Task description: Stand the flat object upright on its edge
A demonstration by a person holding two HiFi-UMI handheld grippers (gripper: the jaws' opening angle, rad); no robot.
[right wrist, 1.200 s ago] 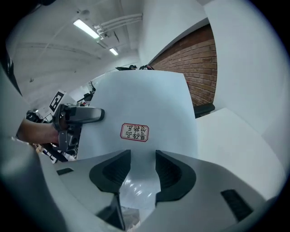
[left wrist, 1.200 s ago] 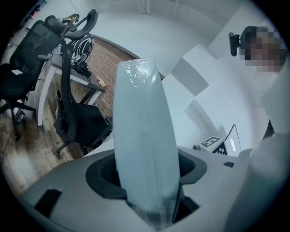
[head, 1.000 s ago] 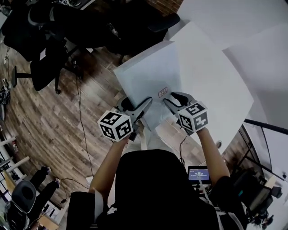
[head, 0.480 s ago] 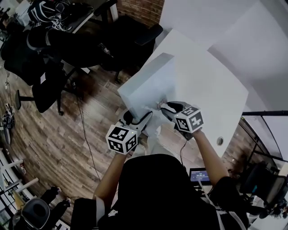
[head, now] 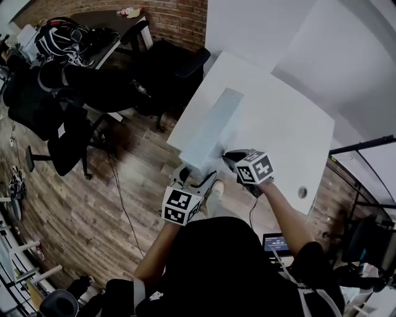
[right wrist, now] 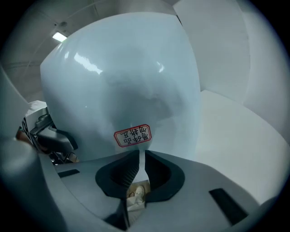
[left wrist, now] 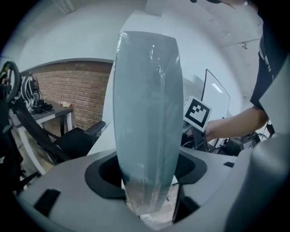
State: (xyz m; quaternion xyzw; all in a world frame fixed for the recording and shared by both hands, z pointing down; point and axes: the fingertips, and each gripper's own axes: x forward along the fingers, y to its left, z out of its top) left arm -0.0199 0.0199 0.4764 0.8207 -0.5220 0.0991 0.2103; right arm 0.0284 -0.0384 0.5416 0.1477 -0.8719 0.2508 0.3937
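Observation:
The flat object is a pale blue-grey panel (head: 210, 133) in clear wrap, with a red-bordered label (right wrist: 132, 135). It stands steeply tilted, almost on edge, at the near left part of the white table (head: 278, 136). My left gripper (head: 198, 178) sits at its near lower corner. The thick edge of the panel (left wrist: 145, 113) fills the space between that gripper's (left wrist: 147, 190) jaws. My right gripper (head: 226, 156) is at the near edge from the right. Its (right wrist: 141, 165) jaws are closing, pinched on a thin flap at the bottom of the panel (right wrist: 122, 86).
Black office chairs (head: 167, 68) and a cluttered desk (head: 62, 37) stand left of the table, before a brick wall (head: 173, 15). A cable (head: 117, 192) runs over the wooden floor. The table has a round hole (head: 302, 192) near its right front corner.
The panel has swung up from lying flat on the table to nearly upright. Both grippers stayed at its near edge and moved with it.

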